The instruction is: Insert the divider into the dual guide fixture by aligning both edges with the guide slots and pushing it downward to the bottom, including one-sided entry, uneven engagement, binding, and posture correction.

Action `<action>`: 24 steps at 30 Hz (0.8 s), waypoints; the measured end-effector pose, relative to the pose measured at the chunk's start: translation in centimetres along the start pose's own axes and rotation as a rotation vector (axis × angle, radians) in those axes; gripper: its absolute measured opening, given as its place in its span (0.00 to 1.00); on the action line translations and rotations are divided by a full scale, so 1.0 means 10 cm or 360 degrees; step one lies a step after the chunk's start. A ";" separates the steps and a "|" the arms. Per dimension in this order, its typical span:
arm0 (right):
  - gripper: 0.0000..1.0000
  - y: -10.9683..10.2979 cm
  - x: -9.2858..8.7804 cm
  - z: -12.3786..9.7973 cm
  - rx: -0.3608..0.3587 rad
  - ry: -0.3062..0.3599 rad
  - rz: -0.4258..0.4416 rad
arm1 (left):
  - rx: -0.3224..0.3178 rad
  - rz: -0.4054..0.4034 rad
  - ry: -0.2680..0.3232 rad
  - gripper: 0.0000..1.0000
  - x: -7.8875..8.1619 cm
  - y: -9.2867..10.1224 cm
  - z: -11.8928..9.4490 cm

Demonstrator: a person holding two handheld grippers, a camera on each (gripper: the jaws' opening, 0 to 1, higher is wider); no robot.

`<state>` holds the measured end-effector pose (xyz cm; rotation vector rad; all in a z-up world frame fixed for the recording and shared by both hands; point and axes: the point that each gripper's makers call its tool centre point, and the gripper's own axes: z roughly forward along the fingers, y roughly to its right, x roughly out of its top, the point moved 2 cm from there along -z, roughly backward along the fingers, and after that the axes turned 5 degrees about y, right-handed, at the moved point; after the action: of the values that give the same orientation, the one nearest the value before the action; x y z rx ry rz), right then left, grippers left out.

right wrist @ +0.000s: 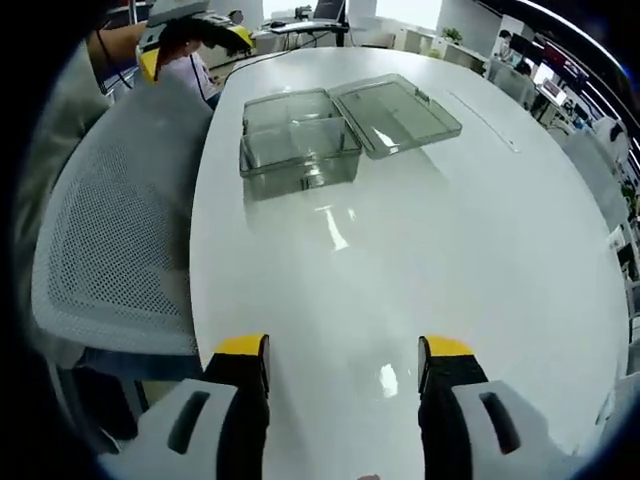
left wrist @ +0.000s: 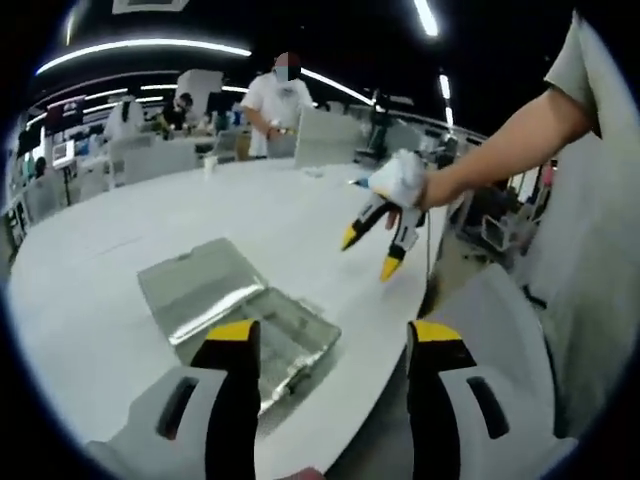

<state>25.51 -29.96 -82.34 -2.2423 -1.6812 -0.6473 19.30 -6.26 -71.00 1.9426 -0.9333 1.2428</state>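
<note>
Sitting near the edge of a white table (right wrist: pixel 420 260) is a clear plastic box (right wrist: pixel 300 145) w/ its lid (right wrist: pixel 395 112) swung fully open and lying flat beside it — this looks like the guide fixture, seen in the right gripper view from above, well ahead of the right gripper (right wrist: pixel 342 365), whose yellow-tipped jaws stand apart w/ nothing between them. In the left gripper view the same box (left wrist: pixel 275 340) lies just past the left gripper (left wrist: pixel 335 345), jaws also spread wide, nothing held; the lid (left wrist: pixel 195 285) lies flat on its far side. The right gripper (left wrist: pixel 372 252) shows there too, held in a white-gloved hand (left wrist: pixel 402 180) above the table's edge, its jaws parted. Can't make out the divider — interior partitions of the box too blurred to tell. A grey mesh chair (right wrist: pixel 110 240) stands beside the table. Far across the table (left wrist: pixel 120 230) a person (left wrist: pixel 275 110) in a white shirt stands.
</note>
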 end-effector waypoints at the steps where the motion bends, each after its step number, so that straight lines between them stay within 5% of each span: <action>1: 0.55 0.01 -0.02 0.01 0.0002 -0.0012 -0.0003 | -0.0002 0.0002 -0.0003 0.58 0.00 0.01 0.00; 24: 0.40 0.15 -0.26 0.13 0.0095 -0.0193 -0.0140 | -0.0014 0.0071 -0.0074 0.59 -0.08 0.04 -0.02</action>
<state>26.59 -32.00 -84.68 -2.2172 -1.8398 -0.4822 18.63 -6.12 -71.66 1.9614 -1.0094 1.2212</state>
